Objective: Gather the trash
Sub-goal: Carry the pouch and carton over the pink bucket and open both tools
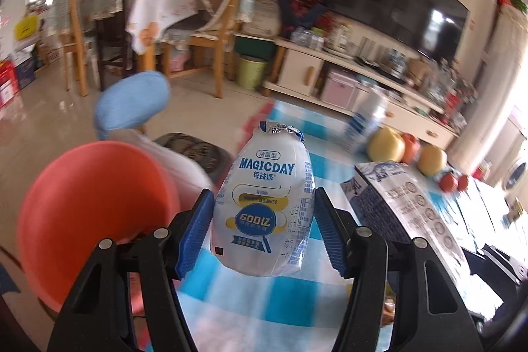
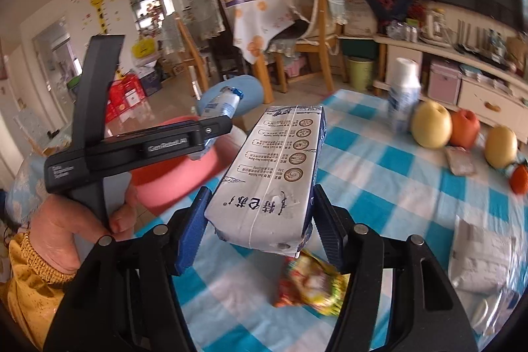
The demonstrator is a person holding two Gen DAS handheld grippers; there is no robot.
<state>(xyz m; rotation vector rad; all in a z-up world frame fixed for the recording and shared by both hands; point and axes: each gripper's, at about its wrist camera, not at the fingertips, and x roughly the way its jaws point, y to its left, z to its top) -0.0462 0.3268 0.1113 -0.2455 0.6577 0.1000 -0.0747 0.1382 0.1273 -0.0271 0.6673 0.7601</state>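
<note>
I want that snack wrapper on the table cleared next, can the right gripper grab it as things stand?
Probably not yet: the right gripper is shut on the milk carton, though the wrapper lies uncovered just below it.

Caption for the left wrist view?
Left gripper clamps a MAGICDAY bottle above the checked tablecloth, red bin alongside.

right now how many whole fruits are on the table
4 clearly: a yellow pear beside the orange-red fruit, another pear further right, and a small orange one at the edge. More may be hidden.
</note>
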